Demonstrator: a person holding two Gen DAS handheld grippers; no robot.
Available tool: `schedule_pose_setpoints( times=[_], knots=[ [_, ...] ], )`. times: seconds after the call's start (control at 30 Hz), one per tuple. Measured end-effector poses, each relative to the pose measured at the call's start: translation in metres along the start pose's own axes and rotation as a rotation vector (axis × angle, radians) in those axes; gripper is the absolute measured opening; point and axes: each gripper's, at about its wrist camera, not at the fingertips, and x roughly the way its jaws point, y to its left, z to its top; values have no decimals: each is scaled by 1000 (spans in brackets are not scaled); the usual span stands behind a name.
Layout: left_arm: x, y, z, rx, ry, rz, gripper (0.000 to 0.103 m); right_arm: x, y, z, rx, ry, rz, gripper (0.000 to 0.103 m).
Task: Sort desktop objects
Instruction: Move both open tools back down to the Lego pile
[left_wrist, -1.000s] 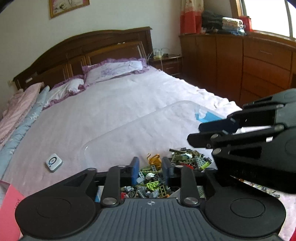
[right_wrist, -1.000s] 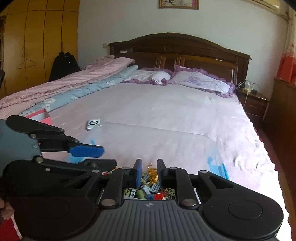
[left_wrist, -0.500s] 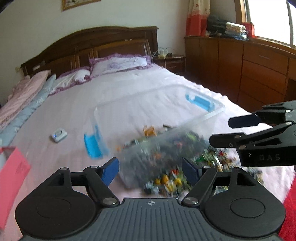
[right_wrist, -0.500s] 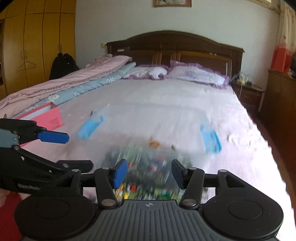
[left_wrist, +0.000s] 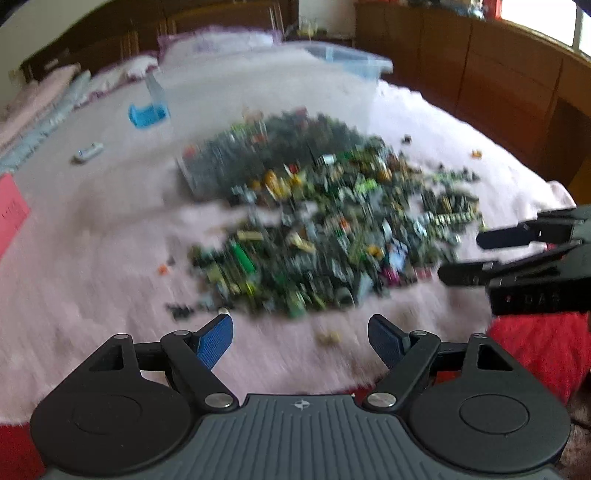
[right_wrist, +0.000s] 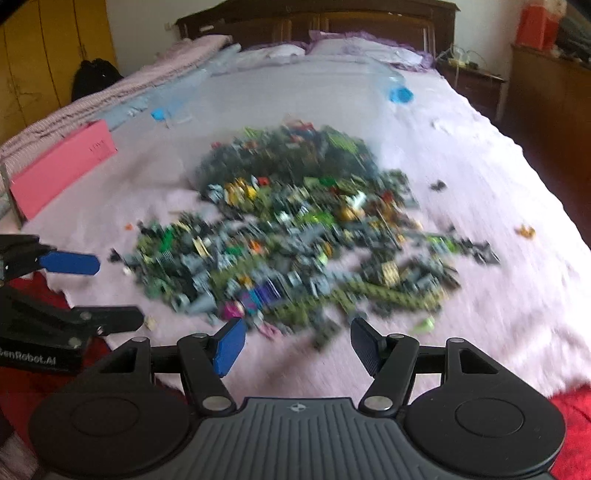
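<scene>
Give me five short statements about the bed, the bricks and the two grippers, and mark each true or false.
1. The toy bricks lie spilled in a pile on the bed sheet. True.
2. The left gripper is shut on a brick. False: its jaws stand open and empty.
3. The right gripper is open. True.
4. The pink box sits among the bricks. False: it lies apart, at the left edge of the bed.
5. The clear bin stands upright, holding all the bricks. False: it lies tipped beyond the pile.
</scene>
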Motion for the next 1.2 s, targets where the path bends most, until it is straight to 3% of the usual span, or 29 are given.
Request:
schedule_pose_setpoints(
  times=[0.13,0.23,0.37,0.6,0.73,0.77,1.2],
  knots=[
    [4,-9,-4,17,5,-17,80,1,-4,-8,-2,-12,-11,63],
    [7,-14,-6,37,6,-25,76,8,-8,-4,3,0,0,54],
    [12,-14,-8,26,17,-44,55,19,-8,-4,8,25,5,47],
    [21,-12,-7,-4,29,-83,34,27,-11,-6,24,27,4,45],
    [22,-14,-7,5,24,-90,18,30,-10,-6,23,27,-3,32],
    [21,-14,-7,3,24,-90,16,30,-10,-6,24,26,-5,25],
    [10,-16,-1,4,-4,-87,15,16,-5,-4,31,5,10,25]
  ],
)
